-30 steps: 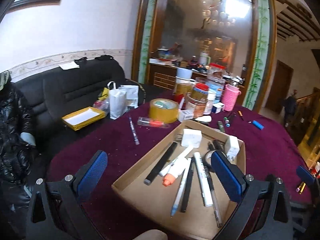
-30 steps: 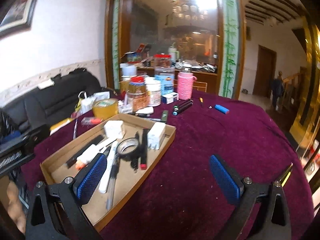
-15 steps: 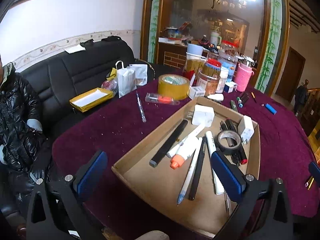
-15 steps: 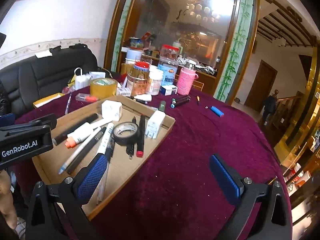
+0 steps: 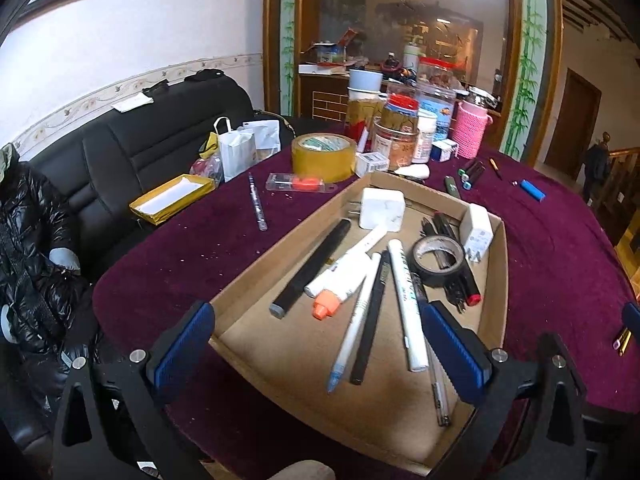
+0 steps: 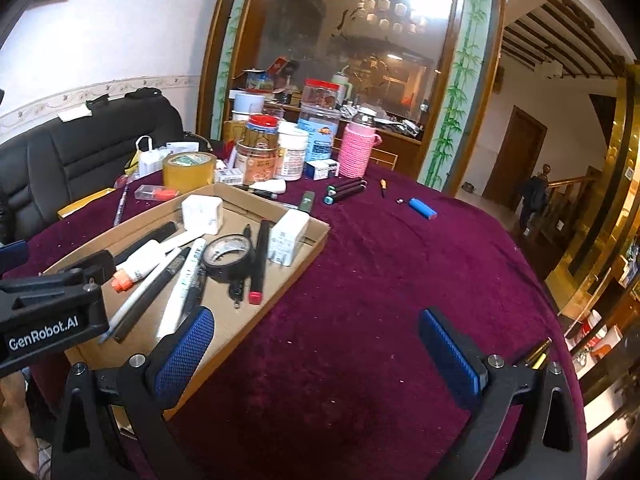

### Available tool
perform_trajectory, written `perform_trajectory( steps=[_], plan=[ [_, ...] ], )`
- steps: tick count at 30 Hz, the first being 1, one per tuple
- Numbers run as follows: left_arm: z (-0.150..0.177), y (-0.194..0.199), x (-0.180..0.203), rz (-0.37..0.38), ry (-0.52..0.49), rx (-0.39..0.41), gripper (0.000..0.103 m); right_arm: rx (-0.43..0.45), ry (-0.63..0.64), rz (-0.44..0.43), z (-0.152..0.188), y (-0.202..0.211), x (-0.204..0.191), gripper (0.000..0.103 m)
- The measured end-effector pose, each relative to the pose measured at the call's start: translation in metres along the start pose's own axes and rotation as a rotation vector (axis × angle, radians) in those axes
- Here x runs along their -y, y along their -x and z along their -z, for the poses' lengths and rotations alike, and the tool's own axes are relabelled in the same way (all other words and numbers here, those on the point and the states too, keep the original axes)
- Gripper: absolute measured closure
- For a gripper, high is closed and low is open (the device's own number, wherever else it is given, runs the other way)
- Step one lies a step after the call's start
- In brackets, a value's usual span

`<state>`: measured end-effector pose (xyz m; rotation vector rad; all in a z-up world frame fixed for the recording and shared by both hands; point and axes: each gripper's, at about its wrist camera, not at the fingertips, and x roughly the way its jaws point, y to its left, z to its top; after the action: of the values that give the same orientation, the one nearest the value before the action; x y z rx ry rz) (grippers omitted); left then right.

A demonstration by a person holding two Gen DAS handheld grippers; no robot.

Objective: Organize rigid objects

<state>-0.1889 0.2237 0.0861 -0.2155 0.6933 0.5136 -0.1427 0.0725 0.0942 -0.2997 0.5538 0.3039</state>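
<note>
Left claw (image 5: 320,354) spread wide, empty, hung over near end of cardboard tray (image 5: 498,280). Right claw (image 6: 316,354) also wide, empty, above maroon surface (image 6: 400,280) beside tray. Pens, glue tube (image 5: 340,280), black tape roll (image 5: 438,258), two white chargers lay inside tray. Blue lighter (image 6: 423,208) lay loose on surface, well apart.

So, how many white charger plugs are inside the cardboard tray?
2. One white charger plug lies at the far end of the cardboard tray. The other stands against the tray's right wall beside the black tape roll. I see no others hidden.
</note>
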Motion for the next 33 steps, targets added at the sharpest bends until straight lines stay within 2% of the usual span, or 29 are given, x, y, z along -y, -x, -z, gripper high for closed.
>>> perform_trajectory(
  steps=[14, 18, 22, 25, 27, 28, 30, 33],
  plan=[
    [0.009, 0.010, 0.060, 0.006, -0.142, -0.013, 0.000, -0.022, -0.130, 0.029, 0.018, 0.000, 0.065, 0.000],
    [0.011, 0.008, 0.088, 0.124, -0.199, -0.090, 0.000, -0.065, -0.215, 0.102, 0.029, -0.001, 0.124, 0.000],
    [0.022, -0.003, 0.126, 0.244, -0.288, -0.201, 0.000, -0.124, -0.413, 0.180, 0.054, 0.004, 0.212, 0.000],
    [0.035, -0.008, 0.158, 0.293, -0.356, -0.245, 0.000, -0.194, -0.587, 0.155, 0.074, -0.004, 0.274, 0.000],
    [0.041, -0.007, 0.179, 0.275, -0.408, -0.209, 0.000, -0.239, -0.662, 0.148, 0.087, -0.016, 0.303, 0.007],
    [0.045, -0.009, 0.194, 0.292, -0.451, -0.205, 0.000, -0.248, -0.672, 0.153, 0.090, -0.020, 0.310, 0.010],
    [0.048, -0.013, 0.214, 0.300, -0.504, -0.221, 0.000, -0.277, -0.677, 0.159, 0.096, -0.031, 0.320, 0.021],
    [0.054, -0.025, 0.244, 0.298, -0.576, -0.214, 0.000, -0.313, -0.684, 0.151, 0.102, -0.048, 0.327, 0.028]
  ],
)
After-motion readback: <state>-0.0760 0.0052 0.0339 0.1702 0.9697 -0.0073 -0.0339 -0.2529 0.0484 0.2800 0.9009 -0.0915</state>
